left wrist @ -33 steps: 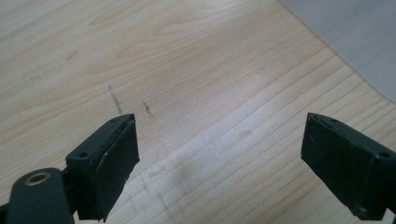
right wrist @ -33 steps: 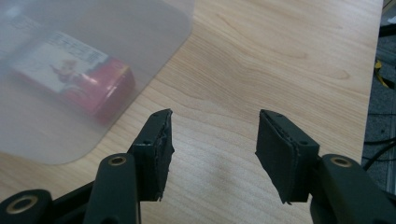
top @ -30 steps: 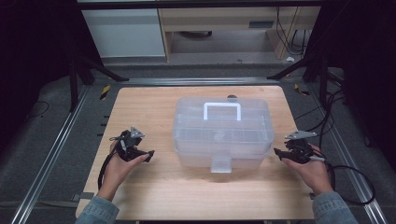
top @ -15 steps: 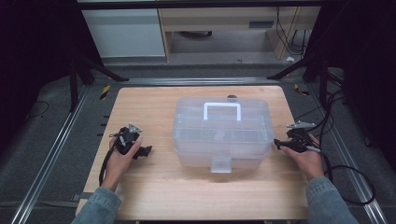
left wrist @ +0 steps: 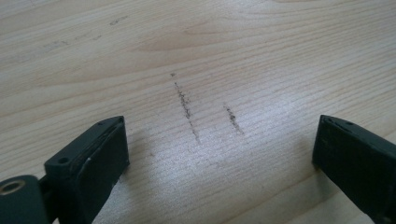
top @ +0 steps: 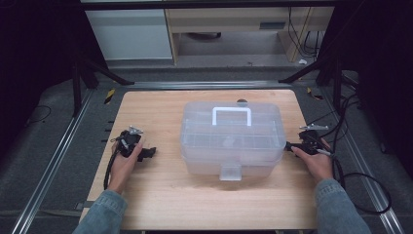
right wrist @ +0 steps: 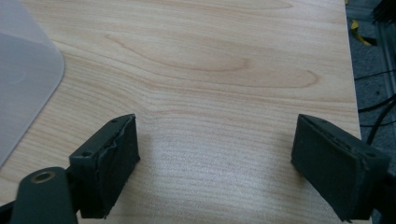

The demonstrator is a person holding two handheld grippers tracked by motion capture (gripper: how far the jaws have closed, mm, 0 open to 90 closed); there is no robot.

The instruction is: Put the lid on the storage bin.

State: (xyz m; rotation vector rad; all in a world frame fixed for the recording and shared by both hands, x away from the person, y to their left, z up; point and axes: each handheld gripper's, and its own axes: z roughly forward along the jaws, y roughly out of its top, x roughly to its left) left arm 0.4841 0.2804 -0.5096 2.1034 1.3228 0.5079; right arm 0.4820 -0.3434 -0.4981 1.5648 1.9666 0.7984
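Plastic box (top: 233, 138) sits mid-desk (top: 160, 195): light, stiff, slick-walled; grip its white handle (top: 232, 115). Left tongs (top: 149, 153) at nine o'clock, right tongs (top: 288, 146) at three, both just opened, empty.

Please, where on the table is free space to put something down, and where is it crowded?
Free: the wide strip of table between the box and the near edge, and the far strip behind the box. Also free: the left part between the left gripper and the box. Crowded: the right side, where the right gripper nearly meets the box.
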